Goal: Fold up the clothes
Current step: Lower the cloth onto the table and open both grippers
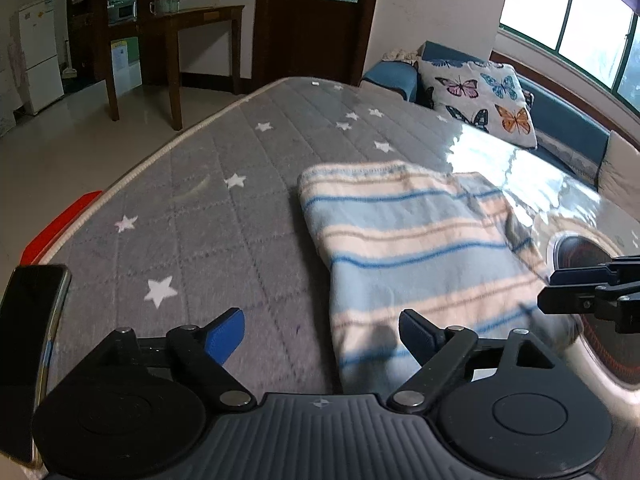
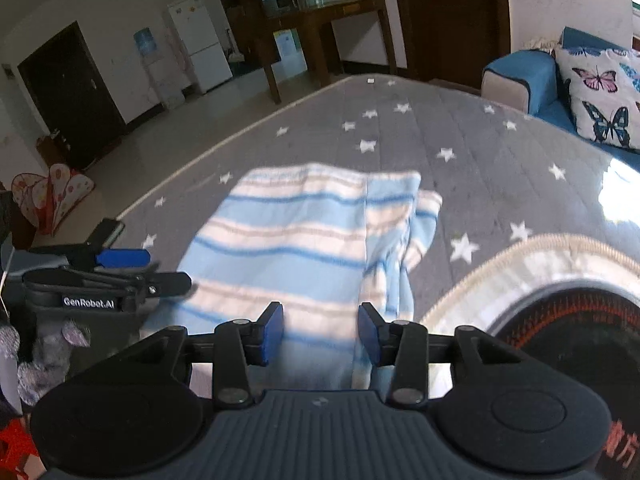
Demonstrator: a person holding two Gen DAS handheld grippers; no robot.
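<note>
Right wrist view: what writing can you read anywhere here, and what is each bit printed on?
"GenRobot.AI": white letters on the left gripper body, at the left edge.
Red characters on the dark round mat, bottom right corner: cut off, unreadable.
Blue poster by the white fridge: too small to read.

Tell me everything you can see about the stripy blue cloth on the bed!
The stripy cloth looks soft and fuzzy, light blue with cream bands and thin darker blue lines. It lies folded flat on the grey starry mattress, one rumpled layer sticking out at its right side. Nothing holds it; its near end lies below both cameras.
</note>
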